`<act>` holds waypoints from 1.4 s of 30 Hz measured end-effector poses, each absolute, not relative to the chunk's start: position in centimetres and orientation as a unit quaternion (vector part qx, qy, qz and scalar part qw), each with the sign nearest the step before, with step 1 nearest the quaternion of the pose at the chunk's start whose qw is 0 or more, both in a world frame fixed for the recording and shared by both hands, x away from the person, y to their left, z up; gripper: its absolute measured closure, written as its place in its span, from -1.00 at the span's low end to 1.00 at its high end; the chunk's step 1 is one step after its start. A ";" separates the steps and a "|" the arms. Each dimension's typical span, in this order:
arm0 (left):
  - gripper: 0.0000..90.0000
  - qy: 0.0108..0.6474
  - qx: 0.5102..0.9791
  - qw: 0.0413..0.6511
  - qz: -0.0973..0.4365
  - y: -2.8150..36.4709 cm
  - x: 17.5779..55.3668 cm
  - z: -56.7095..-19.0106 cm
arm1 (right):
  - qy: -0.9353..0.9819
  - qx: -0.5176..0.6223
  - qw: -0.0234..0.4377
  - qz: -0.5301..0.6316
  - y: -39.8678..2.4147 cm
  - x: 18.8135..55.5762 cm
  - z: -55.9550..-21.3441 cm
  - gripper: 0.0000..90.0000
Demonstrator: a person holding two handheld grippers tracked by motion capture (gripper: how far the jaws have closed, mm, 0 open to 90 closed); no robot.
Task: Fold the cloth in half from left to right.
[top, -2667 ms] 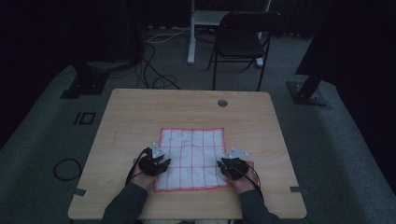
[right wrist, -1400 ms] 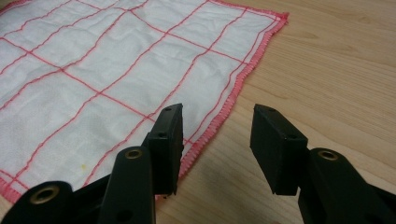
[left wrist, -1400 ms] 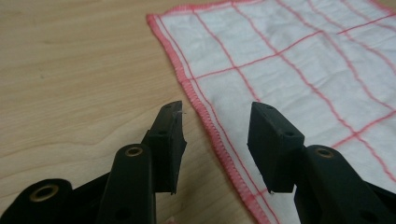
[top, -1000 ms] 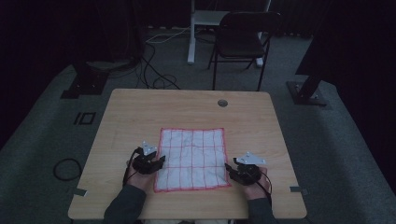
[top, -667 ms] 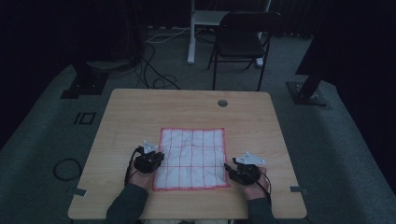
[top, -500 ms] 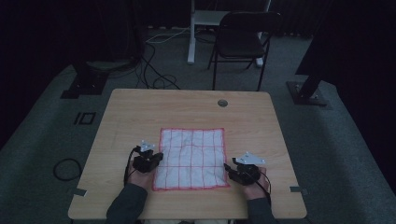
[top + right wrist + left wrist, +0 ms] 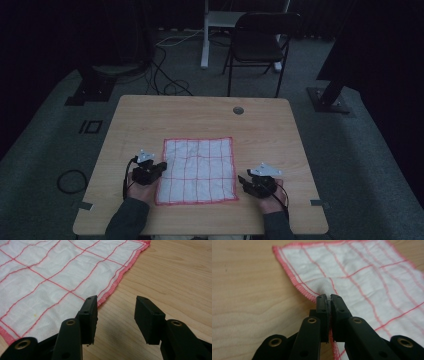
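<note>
1. The L gripper (image 7: 329, 298) has just snapped its jaws together. They're pinched tight on the cloth (image 7: 197, 170), right at its red hem on the left side. You can see a little bump of white cloth pulled up at the tips.

2. The R gripper (image 7: 116, 306) has its jaws wide apart w/ nothing in them, just bare table (image 7: 150, 115) between. One jaw sits right by the red hem on the cloth's right side, the other is out over the wood. No grab yet.

3. From above, the L gripper (image 7: 148, 171) is at the cloth's left edge, about halfway down. The R gripper (image 7: 260, 182) is just past the right edge, near the front corner by the person.

4. What matters most for the next move: the cloth lies betw. the two grippers. It's to the right of the L one and to the left of the R one. L already has it, so R is the one that needs to scoot in a bit, I think.

5. The cloth is flat in the middle of the table, a bit toward the person. It's nearly square w/ a red grid, so there's no real long side. Its edges run almost straight w/ the table edges, tipped just a tiny bit.

6. My guess: R must slide sideways onto the hem before it closes, or it'll pinch only air.
</note>
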State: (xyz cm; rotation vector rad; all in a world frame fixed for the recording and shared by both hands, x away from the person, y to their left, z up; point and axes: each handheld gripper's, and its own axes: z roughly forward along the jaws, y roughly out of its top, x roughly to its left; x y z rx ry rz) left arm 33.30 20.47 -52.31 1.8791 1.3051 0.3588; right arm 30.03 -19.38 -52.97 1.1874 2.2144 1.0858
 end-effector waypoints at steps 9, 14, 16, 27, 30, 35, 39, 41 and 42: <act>0.92 0.501 0.743 0.423 0.135 19.8 33.5 -50.9 | 0.795 0.423 0.199 0.387 -19.3 30.1 -53.1 0.18; 0.92 0.487 0.747 0.433 0.133 19.0 33.5 -50.1 | 0.795 0.423 0.198 0.387 -19.3 30.1 -53.1 0.18; 0.92 0.481 0.748 0.437 0.132 18.5 33.5 -49.7 | 0.795 0.422 0.198 0.388 -19.2 30.1 -53.1 0.18; 0.91 0.442 0.764 0.450 0.135 15.7 33.5 -47.8 | 0.797 0.419 0.197 0.387 -19.1 30.1 -53.1 0.18; 0.91 0.434 0.769 0.450 0.135 15.3 33.6 -47.6 | 0.798 0.418 0.198 0.387 -19.1 30.1 -53.1 0.18; 0.90 0.420 0.776 0.450 0.140 14.0 33.6 -47.1 | 0.798 0.417 0.197 0.387 -19.1 30.1 -53.1 0.18; 0.90 0.419 0.776 0.448 0.145 14.0 33.5 -46.9 | 0.799 0.417 0.196 0.387 -19.1 30.1 -53.2 0.18; 0.90 0.423 0.774 0.447 0.148 14.2 33.5 -47.0 | 0.800 0.417 0.194 0.387 -18.9 30.0 -53.2 0.18; 0.90 0.423 0.774 0.447 0.148 14.2 33.5 -47.0 | 0.801 0.415 0.192 0.386 -18.8 30.0 -53.2 0.17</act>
